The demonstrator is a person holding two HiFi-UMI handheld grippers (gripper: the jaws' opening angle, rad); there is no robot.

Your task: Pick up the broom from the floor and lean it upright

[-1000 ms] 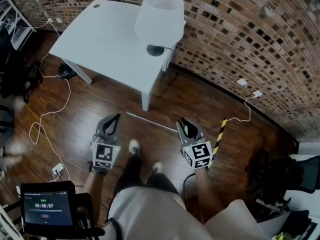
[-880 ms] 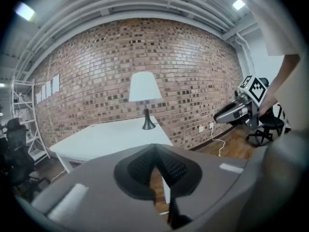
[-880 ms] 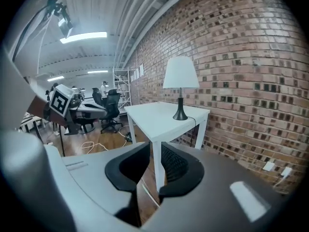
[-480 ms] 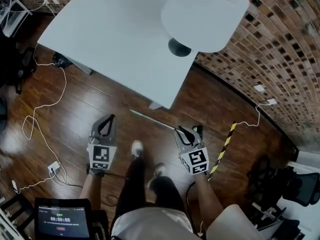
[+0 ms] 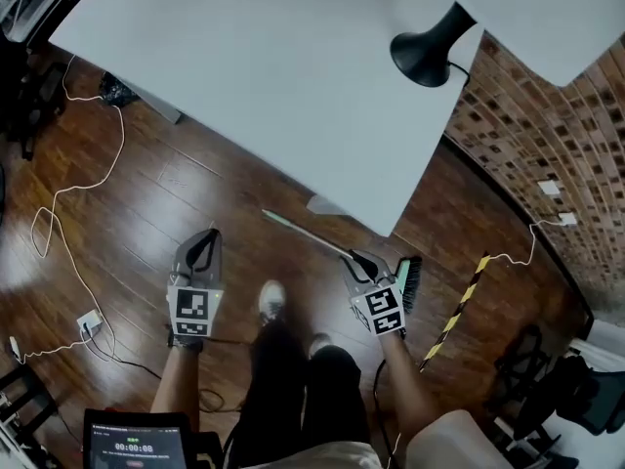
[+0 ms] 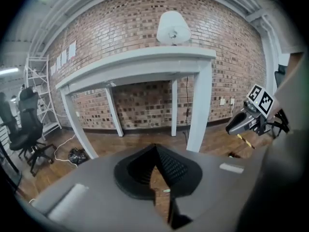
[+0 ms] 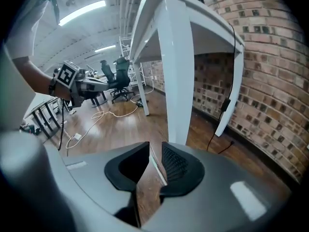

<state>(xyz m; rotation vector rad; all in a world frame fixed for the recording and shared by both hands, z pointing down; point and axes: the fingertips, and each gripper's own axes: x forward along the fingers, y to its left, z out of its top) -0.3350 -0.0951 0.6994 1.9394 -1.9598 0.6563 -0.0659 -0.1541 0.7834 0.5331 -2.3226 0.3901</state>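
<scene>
The broom lies flat on the wood floor, its pale handle [image 5: 308, 234] running out from under the table edge to the dark brush head [image 5: 409, 283]. My right gripper [image 5: 359, 260] is at the handle's lower end, just left of the brush head. Its jaws have just been opening. In the right gripper view the right gripper [image 7: 154, 152] stands open, with the pale handle [image 7: 157, 167] showing in the gap and no pad pressing on it. My left gripper [image 5: 205, 242] hovers over bare floor to the handle's left, its tips together and nothing held. The left gripper [image 6: 155, 149] shows the same.
A white table [image 5: 244, 86] with a black lamp base [image 5: 425, 52] overhangs the handle's far end; its leg [image 7: 178, 76] stands just ahead. A white cable [image 5: 59, 203] and socket [image 5: 90, 322] lie at the left, a yellow-black strip [image 5: 459, 311] at the right. The person's shoes [image 5: 270, 301] are between the grippers.
Both grippers and the head have sunk toward the floor, and the table looms larger. The right gripper has come down onto the broom handle beside the brush head.
</scene>
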